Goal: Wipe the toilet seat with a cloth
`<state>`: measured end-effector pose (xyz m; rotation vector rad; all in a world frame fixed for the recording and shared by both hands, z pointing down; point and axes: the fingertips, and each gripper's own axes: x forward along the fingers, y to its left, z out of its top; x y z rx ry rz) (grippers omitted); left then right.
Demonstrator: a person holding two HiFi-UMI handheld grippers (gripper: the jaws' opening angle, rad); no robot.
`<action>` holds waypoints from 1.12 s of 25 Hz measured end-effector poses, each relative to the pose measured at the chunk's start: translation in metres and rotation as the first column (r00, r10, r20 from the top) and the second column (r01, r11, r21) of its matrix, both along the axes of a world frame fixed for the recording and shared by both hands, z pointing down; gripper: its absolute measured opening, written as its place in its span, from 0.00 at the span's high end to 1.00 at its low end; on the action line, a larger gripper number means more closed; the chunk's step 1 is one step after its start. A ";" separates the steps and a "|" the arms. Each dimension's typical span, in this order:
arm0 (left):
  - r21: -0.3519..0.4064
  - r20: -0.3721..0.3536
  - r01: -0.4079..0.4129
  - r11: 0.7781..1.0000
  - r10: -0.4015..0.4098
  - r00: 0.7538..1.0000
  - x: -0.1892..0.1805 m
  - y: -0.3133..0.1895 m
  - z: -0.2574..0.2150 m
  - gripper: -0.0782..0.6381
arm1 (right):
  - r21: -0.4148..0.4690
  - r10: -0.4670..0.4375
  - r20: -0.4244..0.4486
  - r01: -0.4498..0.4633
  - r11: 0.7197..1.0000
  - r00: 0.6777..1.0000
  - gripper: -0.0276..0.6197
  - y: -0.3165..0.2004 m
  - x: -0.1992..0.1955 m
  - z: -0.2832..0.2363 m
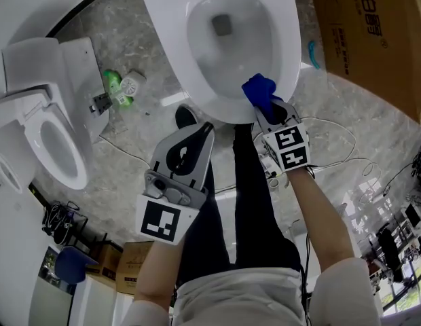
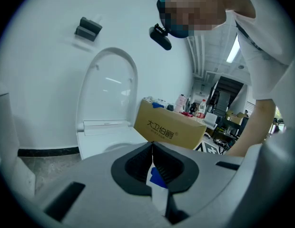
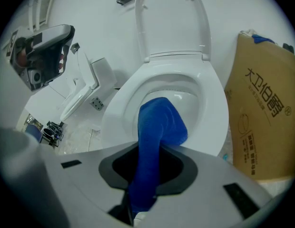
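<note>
In the head view, the right gripper [image 1: 263, 109] is clamped on a blue cloth [image 1: 259, 89], whose bunched end lies on the front right of the white toilet seat [image 1: 286, 39], at the edge of the bowl [image 1: 224, 36]. The left gripper [image 1: 206, 129] hangs just before the seat's front edge with its jaws together and nothing in them. A second toilet [image 1: 51, 138] stands well apart on the left, and a cardboard box [image 1: 373, 32] stands to the right of the seat. In the left gripper view, the left gripper [image 2: 152, 146] shows its tips meeting. A sliver of blue and white shows low in the slit behind them, and I cannot tell what it is. Beyond stand the raised lid [image 2: 109, 89] and the cardboard box [image 2: 169, 127]. In the right gripper view, the right gripper [image 3: 154, 151] pinches the cloth [image 3: 159, 122] between its pads. The free end drapes forward over the near part of the toilet seat [image 3: 215, 103] toward the bowl, under the upright lid [image 3: 171, 18]. The step in hand looks like the wipe itself, with the cloth set on the front of the ring. By my judgement, the next move is a sweep along the seat's curve. It needs the cloth pressed flat on the ring instead of hanging over the bowl, and the grip kept firm so the fabric does not slip free.
</note>
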<state>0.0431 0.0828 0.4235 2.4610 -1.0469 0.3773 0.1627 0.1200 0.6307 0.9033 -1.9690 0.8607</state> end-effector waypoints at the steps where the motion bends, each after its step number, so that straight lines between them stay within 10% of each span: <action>1: 0.000 0.001 -0.003 1.000 0.003 1.000 0.003 0.000 0.000 0.88 | 0.002 0.002 0.002 -0.002 1.000 1.000 0.84 0.000 0.002 0.000; 28: -0.011 -0.010 -0.056 0.998 0.056 0.998 0.055 -0.021 0.007 0.88 | 0.017 0.163 0.009 -0.163 0.987 0.987 0.84 -0.022 0.063 -0.003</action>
